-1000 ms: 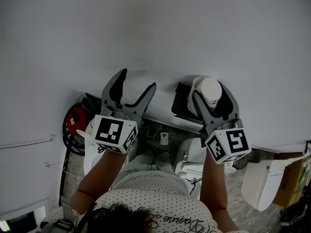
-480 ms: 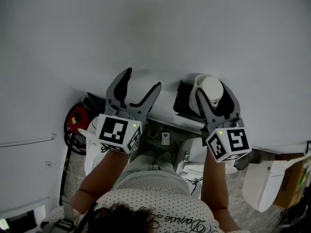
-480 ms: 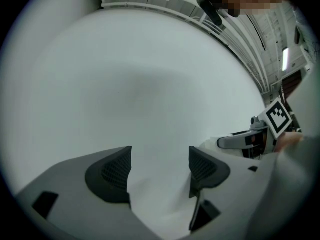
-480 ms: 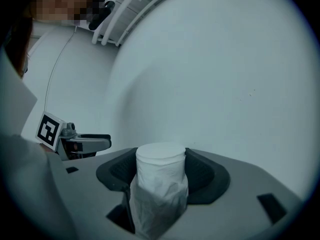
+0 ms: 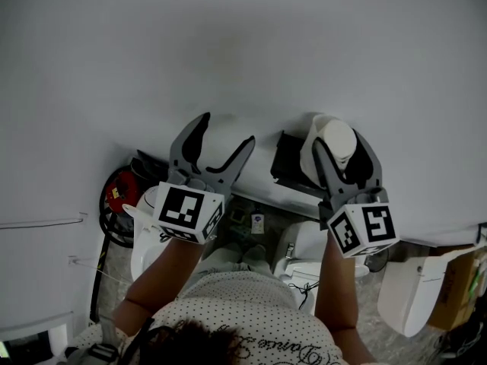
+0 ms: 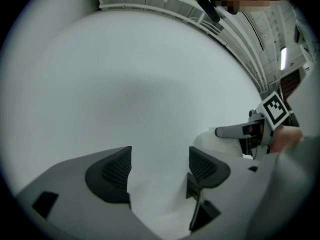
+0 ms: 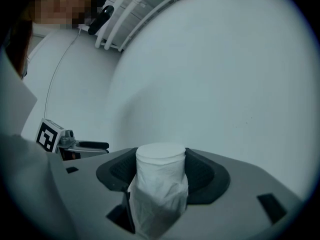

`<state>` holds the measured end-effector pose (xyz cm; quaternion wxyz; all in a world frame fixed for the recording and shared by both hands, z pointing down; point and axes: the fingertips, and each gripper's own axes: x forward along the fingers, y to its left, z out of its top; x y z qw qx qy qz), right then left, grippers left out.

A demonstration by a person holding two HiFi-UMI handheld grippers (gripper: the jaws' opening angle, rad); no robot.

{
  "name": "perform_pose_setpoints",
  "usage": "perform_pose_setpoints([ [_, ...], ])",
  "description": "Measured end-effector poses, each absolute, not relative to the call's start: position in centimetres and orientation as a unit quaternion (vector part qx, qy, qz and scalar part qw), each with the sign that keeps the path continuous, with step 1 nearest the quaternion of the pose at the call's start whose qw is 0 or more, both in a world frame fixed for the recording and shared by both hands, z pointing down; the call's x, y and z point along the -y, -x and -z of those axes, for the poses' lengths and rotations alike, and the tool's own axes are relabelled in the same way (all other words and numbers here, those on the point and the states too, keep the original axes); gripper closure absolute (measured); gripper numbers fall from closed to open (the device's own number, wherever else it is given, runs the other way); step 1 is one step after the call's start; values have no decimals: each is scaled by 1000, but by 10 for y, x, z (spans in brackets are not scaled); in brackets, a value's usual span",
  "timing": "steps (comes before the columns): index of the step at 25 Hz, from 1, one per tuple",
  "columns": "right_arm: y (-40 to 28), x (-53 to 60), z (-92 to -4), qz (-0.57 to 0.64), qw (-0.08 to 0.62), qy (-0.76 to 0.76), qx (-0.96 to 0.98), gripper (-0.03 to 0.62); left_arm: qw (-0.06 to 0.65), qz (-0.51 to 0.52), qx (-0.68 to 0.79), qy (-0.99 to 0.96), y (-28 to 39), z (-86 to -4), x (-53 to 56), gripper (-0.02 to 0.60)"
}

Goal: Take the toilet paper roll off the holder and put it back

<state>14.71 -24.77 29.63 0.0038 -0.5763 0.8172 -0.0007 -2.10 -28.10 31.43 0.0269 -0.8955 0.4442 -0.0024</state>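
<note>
A white toilet paper roll [image 5: 335,138] stands between the jaws of my right gripper [image 5: 339,147], close to the pale wall. In the right gripper view both pads press the roll [image 7: 160,181] from either side, so the right gripper [image 7: 161,170] is shut on it. A black holder [image 5: 287,163] sticks out from the wall just left of the roll; whether the roll touches it is unclear. My left gripper [image 5: 226,132] hovers open further left of the holder, with only bare wall between its jaws [image 6: 159,167].
The plain wall [image 5: 228,52] fills most of every view. Far below are a white toilet [image 5: 303,254], a red object [image 5: 116,192] at the left and a white container [image 5: 409,287] at the right. The person's forearms reach up behind both grippers.
Both grippers have drifted slightly up and to the right along the wall. The roll has travelled with the right gripper. The left jaws stay open.
</note>
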Motion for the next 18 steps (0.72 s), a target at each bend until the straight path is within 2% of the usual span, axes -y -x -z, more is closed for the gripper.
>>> perform_pose_setpoints([
  [18,-176,174,-214,-59,56,604,-793,304,33,-16,-405,913,-5,-301,261,238],
])
